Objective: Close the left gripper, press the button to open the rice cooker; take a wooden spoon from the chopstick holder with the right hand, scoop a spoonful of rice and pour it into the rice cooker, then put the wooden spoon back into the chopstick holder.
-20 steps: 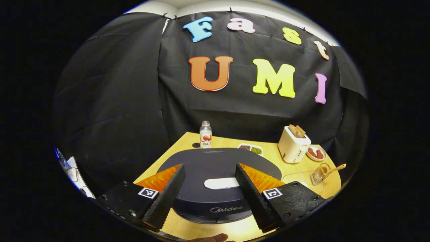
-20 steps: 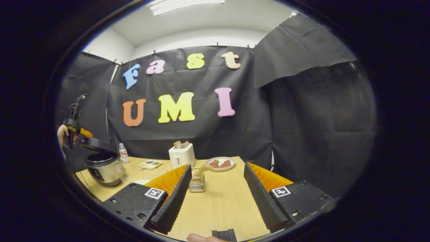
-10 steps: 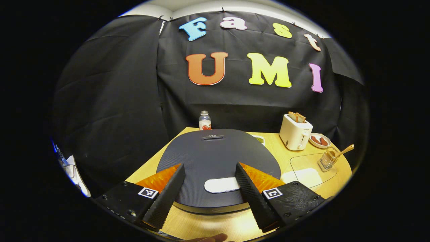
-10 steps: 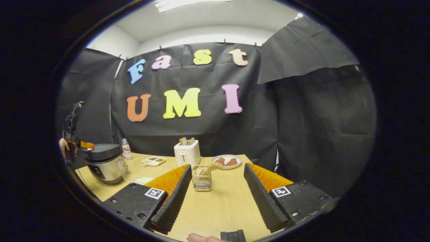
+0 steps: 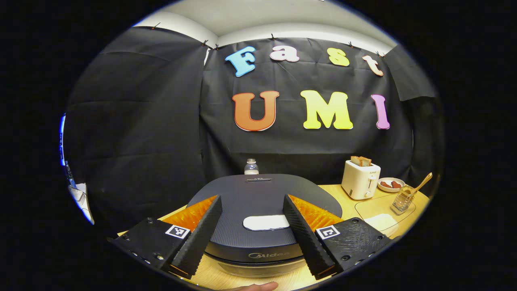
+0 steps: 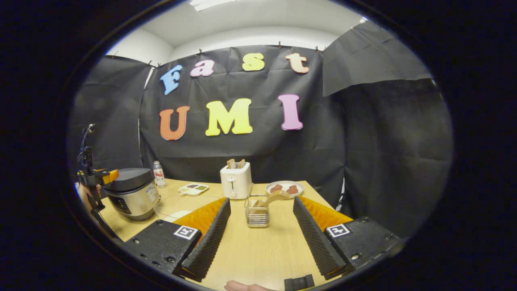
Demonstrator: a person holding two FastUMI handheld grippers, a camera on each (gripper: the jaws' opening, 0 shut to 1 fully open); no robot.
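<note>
— Two grippers, both spread wide and holding nothing. I am watching the rice cooker point(image 5: 258, 218) sitting at the near left edge of the table point(image 6: 258, 250), lid down, just ahead of the left gripper point(image 5: 252, 236).

— Where are the fingers sitting against the lid?

— They are framing the pale button point(image 5: 265, 222); I cannot tell whether they are touching the lid. In the right gripper view the left gripper point(image 6: 95, 178) is hovering beside the cooker's point(image 6: 131, 194) far side.

— And the spoon?

— The wooden spoon point(image 6: 271, 199) is leaning in the chopstick holder point(image 6: 257, 212), which is standing between the right gripper's point(image 6: 258, 238) fingers, farther out. Bare wood is lying open between them.

— Anything crowding the edges?

— A toaster point(image 6: 236, 182), a plate point(image 6: 287, 188) and a bottle point(image 6: 158, 174) are standing along the back edge, well apart from the holder.
</note>
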